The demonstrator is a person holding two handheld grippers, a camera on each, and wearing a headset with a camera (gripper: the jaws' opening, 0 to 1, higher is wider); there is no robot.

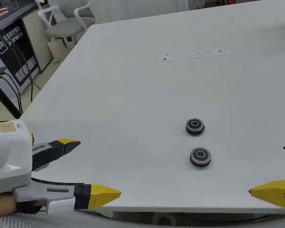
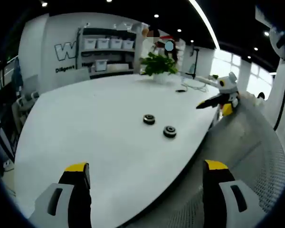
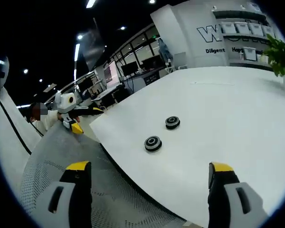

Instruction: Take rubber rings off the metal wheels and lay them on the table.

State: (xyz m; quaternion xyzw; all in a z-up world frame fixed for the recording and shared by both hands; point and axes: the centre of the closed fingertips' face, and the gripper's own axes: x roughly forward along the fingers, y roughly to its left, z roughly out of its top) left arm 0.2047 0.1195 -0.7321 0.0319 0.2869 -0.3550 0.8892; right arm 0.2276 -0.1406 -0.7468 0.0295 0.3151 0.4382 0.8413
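Head view: white table; two metal wheels mid-surface, rubber rings on. Left gripper and right gripper spread wide, empty, at near edge. Office chair beyond; shelving, plant.

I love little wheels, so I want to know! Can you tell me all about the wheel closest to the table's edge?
The wheel is small and round, lying flat on the white table. It has a dark outer ring, which looks like rubber, around a shiny grey metal middle with a darker centre. It sits near the front edge, apart from the other wheel just behind it. Only the table touches it.
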